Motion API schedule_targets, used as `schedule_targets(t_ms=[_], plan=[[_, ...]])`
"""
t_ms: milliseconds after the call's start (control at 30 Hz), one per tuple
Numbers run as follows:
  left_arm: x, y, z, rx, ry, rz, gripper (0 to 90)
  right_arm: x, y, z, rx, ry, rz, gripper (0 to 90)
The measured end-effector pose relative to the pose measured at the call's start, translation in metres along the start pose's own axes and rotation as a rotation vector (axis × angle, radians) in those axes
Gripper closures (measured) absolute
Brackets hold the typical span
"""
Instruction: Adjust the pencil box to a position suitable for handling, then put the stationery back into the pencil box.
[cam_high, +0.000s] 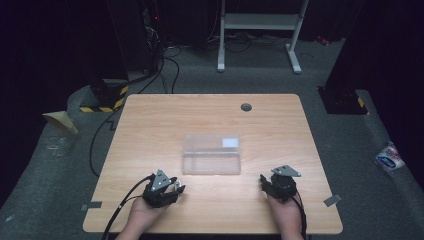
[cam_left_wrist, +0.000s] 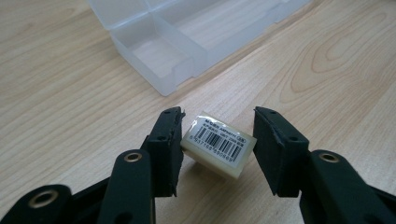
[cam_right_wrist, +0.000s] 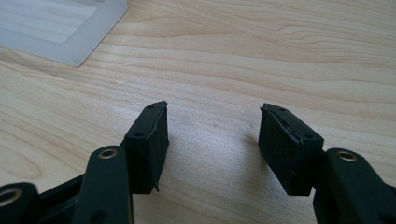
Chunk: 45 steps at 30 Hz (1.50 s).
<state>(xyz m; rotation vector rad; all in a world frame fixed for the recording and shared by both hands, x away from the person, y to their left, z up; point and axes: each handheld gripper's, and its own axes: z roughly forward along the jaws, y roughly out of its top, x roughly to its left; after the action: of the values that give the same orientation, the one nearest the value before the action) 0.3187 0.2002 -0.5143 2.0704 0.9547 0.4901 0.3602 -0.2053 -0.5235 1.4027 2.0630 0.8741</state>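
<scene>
Two black jaws of the left gripper (cam_left_wrist: 217, 140) stand apart, wide open. Between them sits a small white eraser (cam_left_wrist: 218, 143) with a barcode sticker on top. It lies on the wooden table (cam_left_wrist: 70, 93), tilted a bit. Its near corner is right up against the jaw on the left of that view, and there is a small gap to the other jaw. I cannot tell if the first jaw really touches it.

Past the tips of those jaws is a clear plastic box (cam_left_wrist: 159, 51) with little compartments inside, and its lid lies open.

Over at the right gripper (cam_right_wrist: 212, 135), the jaws are open too, with bare table wood between them. Beyond its jaw tips, off to the left in that view, one corner of the clear box shows.

From above, both hands (cam_high: 145, 215) hold their grippers near the front edge of the table.
</scene>
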Motion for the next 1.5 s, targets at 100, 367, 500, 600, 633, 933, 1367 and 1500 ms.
schedule_targets(t_ms=[100, 367, 500, 600, 633, 933, 1367, 1500], plan=[[-0.001, 0.001, -0.005, -0.008, 0.018, 0.018, 53.2, 0.000, 0.000, 0.000, -0.001, 0.000, -0.001, 42.6], [0.003, 0.005, -0.010, -0.040, 0.033, -0.019, 53.2, -0.001, 0.001, 0.001, 0.002, 0.009, -0.001, 43.7], [0.003, 0.008, -0.007, -0.051, 0.039, -0.038, 53.1, -0.001, 0.001, 0.001, 0.004, 0.014, 0.001, 43.7], [0.002, 0.012, -0.006, -0.060, 0.043, -0.042, 53.2, -0.001, 0.001, 0.001, 0.003, 0.015, -0.003, 43.9], [0.002, 0.013, -0.005, -0.056, 0.048, -0.033, 53.1, -0.001, 0.001, 0.001, 0.005, 0.017, 0.002, 43.8], [0.001, 0.031, 0.004, -0.057, 0.046, -0.002, 53.1, -0.002, 0.000, 0.000, 0.005, 0.027, 0.000, 43.4], [0.009, 0.043, 0.001, -0.060, 0.059, -0.023, 53.1, -0.002, 0.000, 0.000, 0.006, 0.029, 0.000, 43.3], [0.012, 0.047, 0.004, -0.056, 0.057, -0.039, 53.1, -0.002, 0.000, 0.000, 0.006, 0.031, -0.002, 43.3]])
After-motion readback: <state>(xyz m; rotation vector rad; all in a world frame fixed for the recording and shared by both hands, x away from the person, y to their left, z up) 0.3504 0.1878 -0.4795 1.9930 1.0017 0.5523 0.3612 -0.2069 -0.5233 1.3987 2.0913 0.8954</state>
